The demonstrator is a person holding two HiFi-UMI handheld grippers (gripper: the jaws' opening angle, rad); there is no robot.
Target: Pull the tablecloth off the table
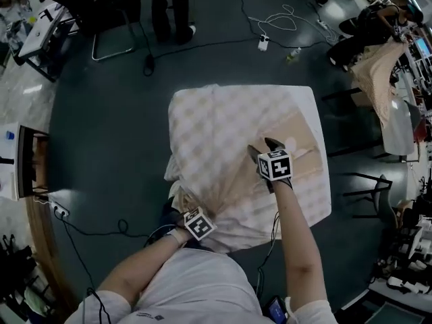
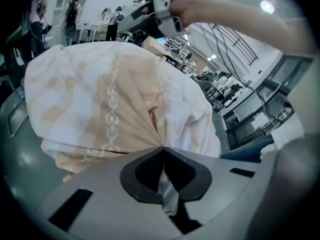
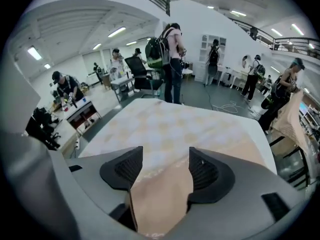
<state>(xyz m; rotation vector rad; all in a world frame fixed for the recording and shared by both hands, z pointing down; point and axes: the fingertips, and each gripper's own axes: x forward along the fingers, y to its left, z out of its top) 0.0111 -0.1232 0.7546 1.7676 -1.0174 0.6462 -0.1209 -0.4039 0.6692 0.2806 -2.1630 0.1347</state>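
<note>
Two tools: left tool [image 2: 162,155] clamps bunched tablecloth [image 2: 115,99]; right tool [image 3: 165,160] stands wide over it.

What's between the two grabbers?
Only tablecloth: gathered folds run from the left gripper, shut on its edge, toward the open right gripper. The head view shows this.

Head view: left claw [image 1: 188,214] has its tips buried in the bunched tablecloth [image 1: 229,133] under its marker cube [image 1: 200,224], so the grip is unreadable there. The tablecloth hides whatever carries it, legs included. Standing people [image 1: 169,9] are cut off by the top edge, legs only.

Left gripper view: right claw [image 2: 135,15] is clipped by the top edge, its cube partly lost.

Right gripper view: the tan fold [image 3: 160,199] runs out past the bottom edge. The far figures [image 3: 215,54] are too small to detail.
</note>
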